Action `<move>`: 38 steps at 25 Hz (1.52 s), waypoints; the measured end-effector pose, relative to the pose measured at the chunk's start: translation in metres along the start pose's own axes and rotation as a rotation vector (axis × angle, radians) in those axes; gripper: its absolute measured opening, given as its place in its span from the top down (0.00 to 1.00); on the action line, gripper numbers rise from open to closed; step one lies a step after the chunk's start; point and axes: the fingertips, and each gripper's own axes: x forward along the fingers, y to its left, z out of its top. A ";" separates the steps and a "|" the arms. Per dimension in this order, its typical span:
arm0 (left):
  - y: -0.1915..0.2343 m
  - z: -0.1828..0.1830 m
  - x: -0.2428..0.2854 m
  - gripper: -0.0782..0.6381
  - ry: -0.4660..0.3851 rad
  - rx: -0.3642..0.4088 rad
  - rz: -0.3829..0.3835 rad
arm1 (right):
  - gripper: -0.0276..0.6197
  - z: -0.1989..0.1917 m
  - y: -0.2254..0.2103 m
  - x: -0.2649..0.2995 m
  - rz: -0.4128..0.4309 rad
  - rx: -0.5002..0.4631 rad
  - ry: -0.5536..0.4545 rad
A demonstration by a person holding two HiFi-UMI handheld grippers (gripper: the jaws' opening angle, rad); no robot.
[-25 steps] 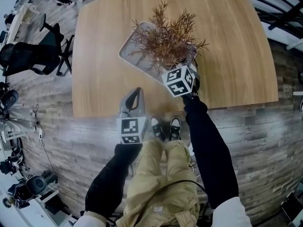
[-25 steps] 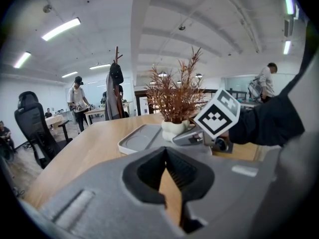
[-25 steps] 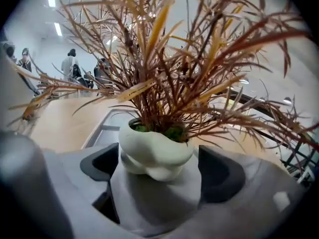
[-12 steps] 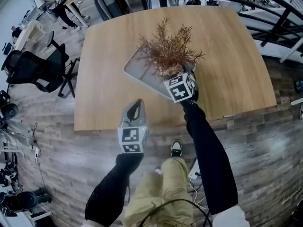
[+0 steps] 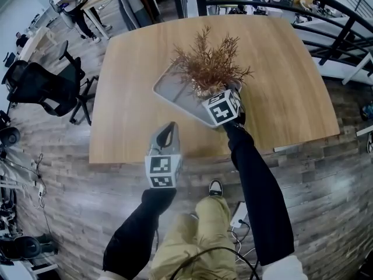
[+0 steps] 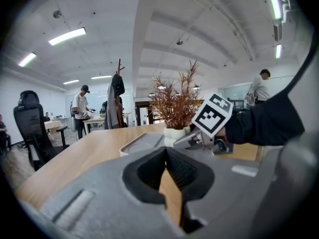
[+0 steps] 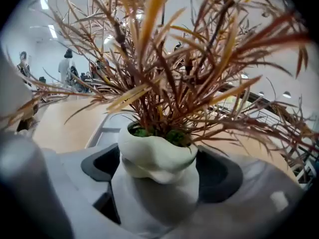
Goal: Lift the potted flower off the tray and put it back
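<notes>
The right gripper (image 5: 217,95) is clamped on the white pot of the potted flower (image 7: 157,153), which stands upright, its reddish-brown stems fanning straight up from the pot. It sits at the near right end of the grey tray (image 5: 175,95) on the wooden table (image 5: 280,80); whether the pot touches the tray is unclear. The left gripper (image 5: 165,134) hangs at the table's near edge, jaws together on nothing.

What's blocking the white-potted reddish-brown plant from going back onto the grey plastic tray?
Nothing visible. The right gripper is shut on the plant's white pot at the grey tray's near end; the tray's visible surface is bare.
</notes>
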 end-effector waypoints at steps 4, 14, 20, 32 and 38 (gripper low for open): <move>0.002 0.002 -0.003 0.89 -0.015 0.012 0.006 | 0.21 -0.001 -0.002 -0.001 0.002 0.011 0.015; 0.014 0.000 -0.010 0.89 -0.005 -0.008 0.016 | 0.18 0.020 0.000 0.006 -0.022 0.107 -0.041; 0.023 -0.006 -0.011 0.89 0.002 -0.018 0.027 | 0.19 0.024 -0.003 0.009 -0.050 0.148 -0.073; 0.024 0.004 -0.014 0.89 -0.004 -0.020 0.024 | 0.19 0.028 0.008 -0.007 -0.069 0.183 -0.129; 0.016 0.002 -0.015 0.89 -0.003 -0.016 0.020 | 0.19 0.030 0.010 -0.017 -0.072 0.165 -0.173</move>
